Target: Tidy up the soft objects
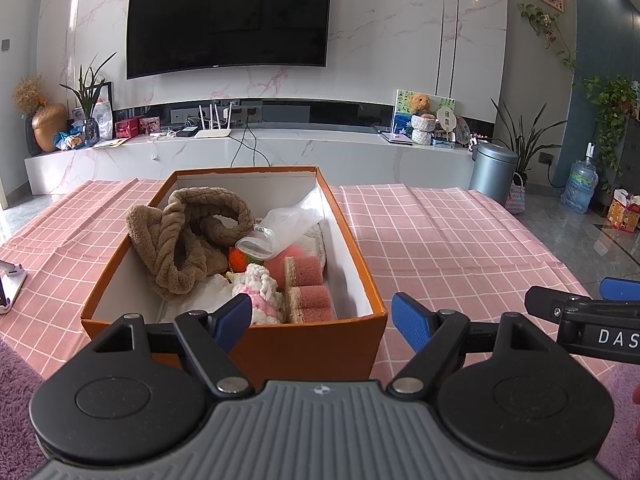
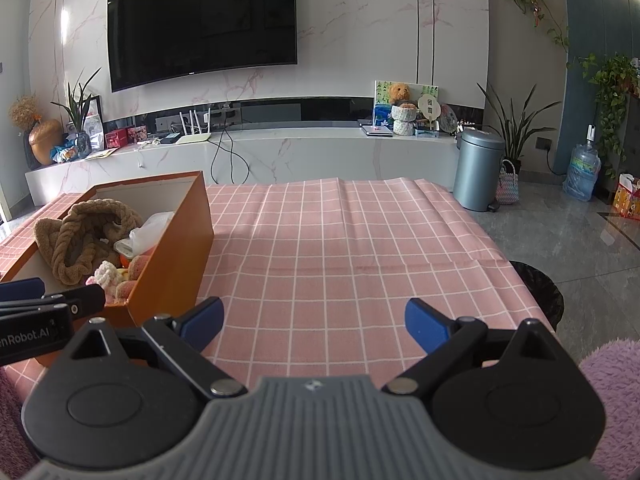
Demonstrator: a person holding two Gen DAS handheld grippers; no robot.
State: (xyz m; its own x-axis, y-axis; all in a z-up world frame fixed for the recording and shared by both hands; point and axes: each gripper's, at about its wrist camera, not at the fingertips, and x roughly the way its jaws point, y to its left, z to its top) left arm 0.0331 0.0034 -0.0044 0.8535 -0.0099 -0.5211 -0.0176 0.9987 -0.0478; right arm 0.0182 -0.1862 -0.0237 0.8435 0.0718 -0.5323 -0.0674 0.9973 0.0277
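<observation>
While both grippers hover with fingers spread and empty, the left gripper [image 1: 322, 320] sits near the box [image 1: 280, 344] edge. Dipping in could snag the heaped brown rope [image 1: 188, 236] and tip items out; the right gripper [image 2: 314, 322] over bare tabletop [image 2: 340, 248] risks little.

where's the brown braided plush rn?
Inside the orange box, left half, beside the clear plastic bag: brown braided plush; at far left in the right wrist view.

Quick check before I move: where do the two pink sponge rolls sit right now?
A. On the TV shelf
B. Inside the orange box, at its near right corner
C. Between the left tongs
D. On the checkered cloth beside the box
B: the pink sponge rolls lie inside the orange box, by its near right corner, and both the left tongs and right tongs are open and hold nothing.
</observation>
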